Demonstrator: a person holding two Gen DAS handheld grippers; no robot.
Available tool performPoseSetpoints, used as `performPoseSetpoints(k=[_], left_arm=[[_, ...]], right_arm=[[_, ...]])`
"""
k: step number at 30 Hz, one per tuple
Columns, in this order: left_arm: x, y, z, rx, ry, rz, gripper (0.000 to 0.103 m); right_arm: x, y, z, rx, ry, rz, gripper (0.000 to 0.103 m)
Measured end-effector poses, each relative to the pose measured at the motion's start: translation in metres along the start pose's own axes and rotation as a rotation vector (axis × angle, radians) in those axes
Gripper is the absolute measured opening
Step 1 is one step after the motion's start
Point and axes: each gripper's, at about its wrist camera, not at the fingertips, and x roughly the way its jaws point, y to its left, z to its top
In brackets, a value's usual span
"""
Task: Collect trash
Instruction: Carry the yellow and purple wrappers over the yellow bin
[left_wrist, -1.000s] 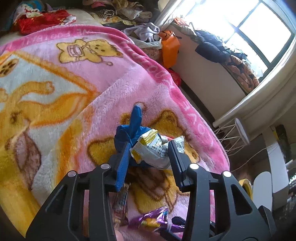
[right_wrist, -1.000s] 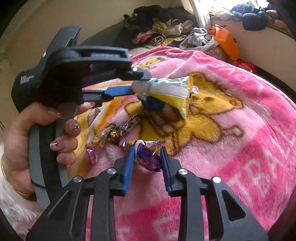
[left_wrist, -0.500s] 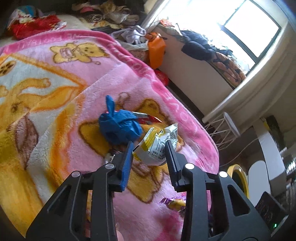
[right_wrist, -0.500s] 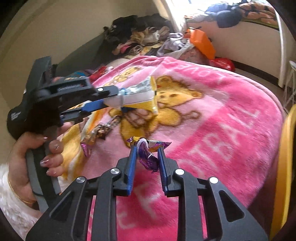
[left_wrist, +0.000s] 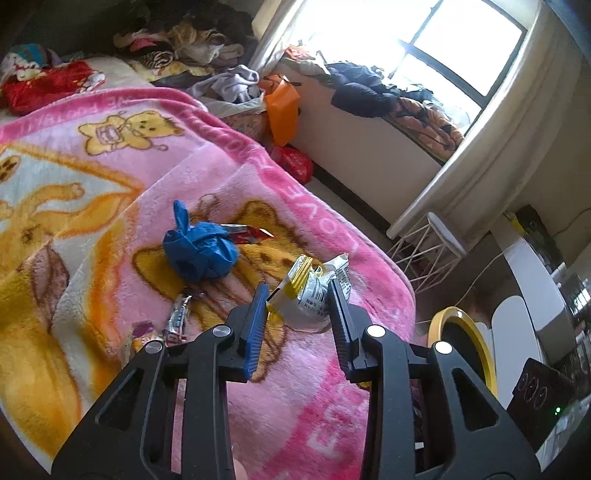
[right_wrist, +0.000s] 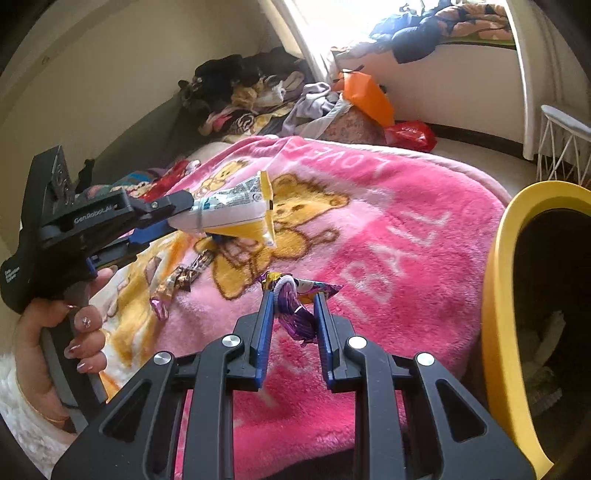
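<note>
L gripper (left_wrist: 297, 295) pinching a white/yellow snack bag (left_wrist: 308, 295) — held by its crumpled end, lifted clear of the blanket (left_wrist: 110, 206). In the R view the bag (right_wrist: 236, 212) sticks out sideways from the L gripper (right_wrist: 177, 216), unsupported end level, no droop.

R gripper (right_wrist: 293, 306) pinching a purple wrapper (right_wrist: 295, 314), w/ a white ring-like bit at its top. Wrapper bunched between the pads, above the blanket near the bed's edge.

Yellow bin (right_wrist: 495, 295) just to the R of the R gripper, opening toward camera; some trash inside. Its rim also shows in the L view (left_wrist: 476, 339).

Handling, judged:
- Both pieces look like thin film, near weightless, crinkly. No breakage risk.
- Film prob. slick — a grip on a single flat layer could slide out. Bunched folds or a sealed seam are the better hold; both grips are on bunched material now.
- Bag seems empty or nearly so; holds shape from creases only.

Left on blanket: blue wad (left_wrist: 199, 254), soft — take at its bulk, not the thin tail. Red wrapper (left_wrist: 247, 232) partly under it. Small foil wrappers (left_wrist: 177, 317) lie flat on the pile, so a pinch may catch fleece too; approach from an end.
</note>
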Motion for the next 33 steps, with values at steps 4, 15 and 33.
performPoseSetpoints(k=[4, 15, 33], left_arm=[[-0.005, -0.009, -0.001, 0.019, -0.010, -0.013, 0.026], [-0.019, -0.045, -0.004, 0.084, -0.035, -0.065, 0.025], [-0.027, -0.097, -0.015, 0.182, -0.044, -0.133, 0.025]], right_arm=[[-0.012, -0.001, 0.003, 0.006, -0.033, -0.008, 0.021], [-0.051, -0.012, 0.011, 0.015, -0.130, -0.071, 0.021], [-0.102, -0.037, 0.010, 0.062, -0.251, -0.150, 0.021]])
